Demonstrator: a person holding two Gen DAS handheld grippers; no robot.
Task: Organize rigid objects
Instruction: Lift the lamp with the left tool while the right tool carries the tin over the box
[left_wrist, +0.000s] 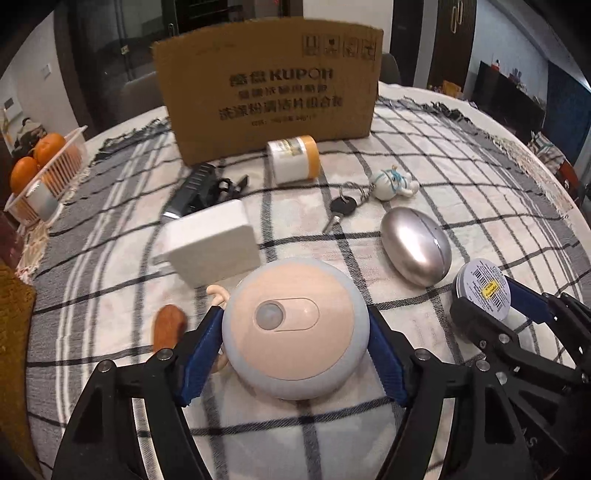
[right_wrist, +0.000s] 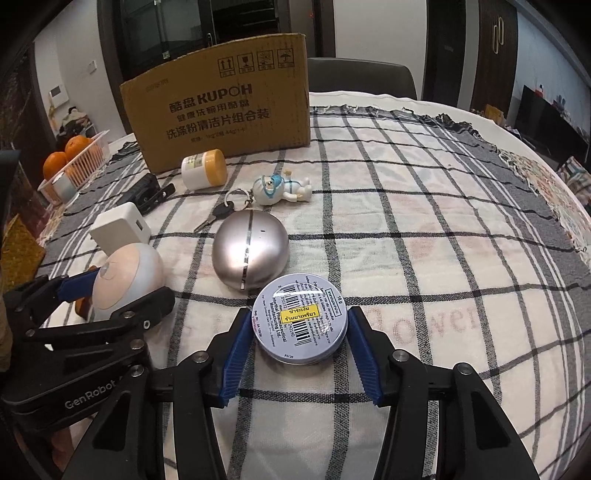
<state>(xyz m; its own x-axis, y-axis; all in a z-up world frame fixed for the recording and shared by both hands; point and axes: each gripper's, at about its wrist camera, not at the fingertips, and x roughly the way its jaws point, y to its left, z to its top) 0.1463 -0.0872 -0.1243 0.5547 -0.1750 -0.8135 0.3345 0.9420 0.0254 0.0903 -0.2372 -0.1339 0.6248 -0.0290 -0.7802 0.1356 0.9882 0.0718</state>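
Gripping two things at once is where I stand: my left gripper (left_wrist: 295, 347) has its blue pads (left_wrist: 201, 363) pressed to either side of the round sensor light (left_wrist: 295, 332), a smooth domed puck with a peach face, pale grey rim and a small lens in an oval recess. It sits on the cloth at the near edge of the table, just in front of the white charger block (left_wrist: 210, 243). My right gripper (right_wrist: 295, 347) straddles the flat balm tin (right_wrist: 301, 319), a shallow metal disc with a barcode label and a yellow sticker; its jaws stand narrow and the ribbed pads look to be touching the tin's rim, though I cannot tell how firmly. The tin lies just beside the brushed steel egg-shaped case (right_wrist: 251, 253), nearly touching it.

I judge this as the grasp step, with the lift and carry to come. The likely goal is the open cardboard box (right_wrist: 221, 107) standing at the far side, so next I need both grips secure on hard, slippery, curved edges, then a clean rise clear of the neighbours.

Further out lie a key on a ring (right_wrist: 221, 214) with a glossy astronaut figurine (right_wrist: 280, 188), a white jar with a yellow lid (right_wrist: 203, 168) on its side, and a black clip-like tool (right_wrist: 147, 192). All rest on a soft checked tablecloth (right_wrist: 424, 221) with fringed edges; a plastic basket (right_wrist: 88, 162) of oranges sits at far left
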